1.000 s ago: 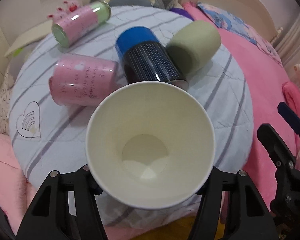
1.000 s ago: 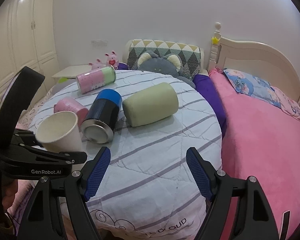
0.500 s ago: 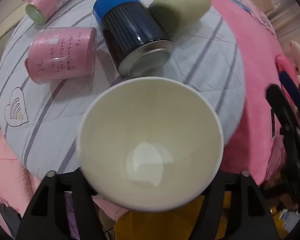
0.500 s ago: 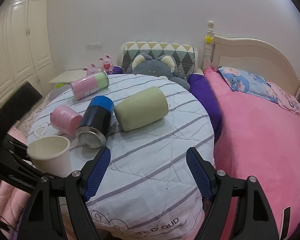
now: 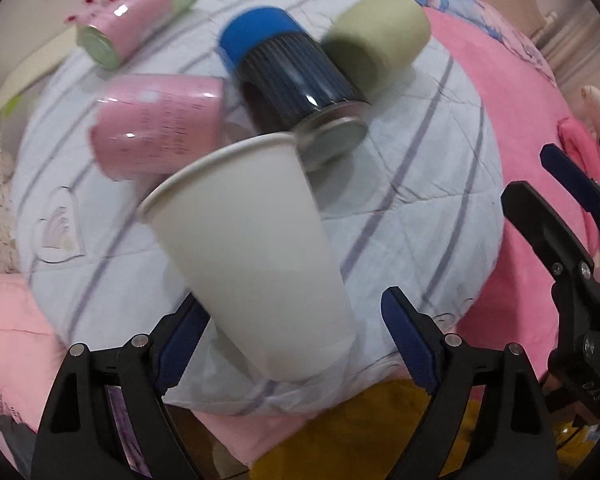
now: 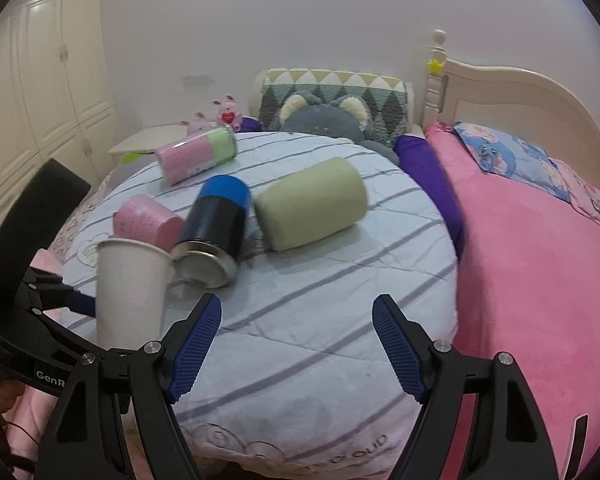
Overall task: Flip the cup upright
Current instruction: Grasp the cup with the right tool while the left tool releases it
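White paper cup (image 6: pixel 130 288) stands mouth-up at near-left edge of round striped quilted table (image 6: pixel 320 320); left gripper (image 5: pixel 296 340) spread, left pad at cup; right gripper (image 6: pixel 296 344) wide, holding nothing.

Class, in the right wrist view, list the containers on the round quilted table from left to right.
White paper cup → pink cup → blue-capped black can → pale green cup.

Soft, even indoor light is seen in both views, with faint shadows cast on the quilted cover (image 6: pixel 320 320). Strong motion blur is shown in the left wrist view, smearing the paper cup (image 5: pixel 252 256). Small glints are caught on the blue can (image 5: pixel 300 92). Edges are bent and darkened by fisheye distortion.
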Demonstrator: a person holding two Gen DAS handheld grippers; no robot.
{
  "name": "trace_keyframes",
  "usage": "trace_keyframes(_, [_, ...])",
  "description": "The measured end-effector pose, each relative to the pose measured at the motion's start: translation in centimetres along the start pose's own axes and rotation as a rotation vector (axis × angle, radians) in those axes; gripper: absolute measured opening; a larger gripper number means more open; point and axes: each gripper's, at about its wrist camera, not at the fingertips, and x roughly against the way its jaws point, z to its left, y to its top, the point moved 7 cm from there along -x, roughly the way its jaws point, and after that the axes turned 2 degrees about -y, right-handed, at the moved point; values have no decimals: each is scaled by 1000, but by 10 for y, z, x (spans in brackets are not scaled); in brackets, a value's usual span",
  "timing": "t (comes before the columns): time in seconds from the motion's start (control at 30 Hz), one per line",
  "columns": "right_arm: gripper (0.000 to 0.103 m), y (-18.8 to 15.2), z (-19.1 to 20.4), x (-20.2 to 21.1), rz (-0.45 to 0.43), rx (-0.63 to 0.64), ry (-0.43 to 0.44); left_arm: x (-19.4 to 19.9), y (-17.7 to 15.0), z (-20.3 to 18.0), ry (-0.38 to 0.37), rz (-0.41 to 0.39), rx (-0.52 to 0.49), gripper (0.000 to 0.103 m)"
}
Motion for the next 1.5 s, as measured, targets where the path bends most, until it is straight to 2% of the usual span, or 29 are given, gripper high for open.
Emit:
trace_keyframes(0.2, [79,7,29,-6,25,16,48,10,-5,24,14,-43,-1,91])
trace_keyframes(0.4, [79,12,64,-12,61,33,111,17,-12,42,-16,-73,11,92])
trace_keyframes(0.6, [79,19,83,-15,83,47,121,38,-19,62,-41,-133,23,93])
trace_keyframes(0.8, [79,23,95,-19,101,54,93,52,-26,85,-53,-182,38,93])
trace_keyframes(0.97, [79,24,113,-24,129,72,111,61,-32,109,-14,-222,63,95])
trace_keyframes(1.13, [79,22,131,-34,170,99,117,64,-34,125,-9,-246,80,96])
trace_keyframes(1.27, [79,18,131,-42,199,115,76,61,-34,134,19,-262,94,96])
trace_keyframes(1.5, [79,11,129,-59,281,94,96,50,-30,140,51,-261,102,96])
